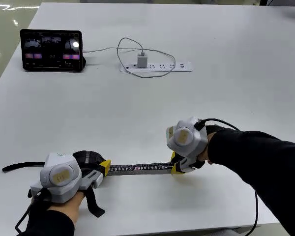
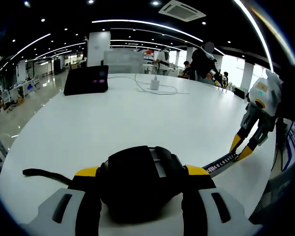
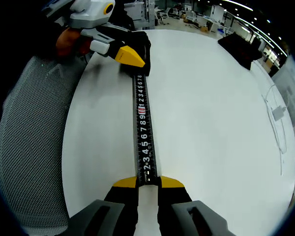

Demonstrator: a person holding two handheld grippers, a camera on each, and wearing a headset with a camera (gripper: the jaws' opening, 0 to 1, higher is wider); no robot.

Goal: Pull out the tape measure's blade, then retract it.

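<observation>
Tape measure: black case resting on the desk near its front edge, clamped between the jaws of the left gripper.
Blade: dark with white numerals, partly extended, lying flat.
Blade tip: pinched by the right gripper.
Axis: straight from case to right gripper, across the person's front.
Judgement: further pull or return must follow this line.
</observation>
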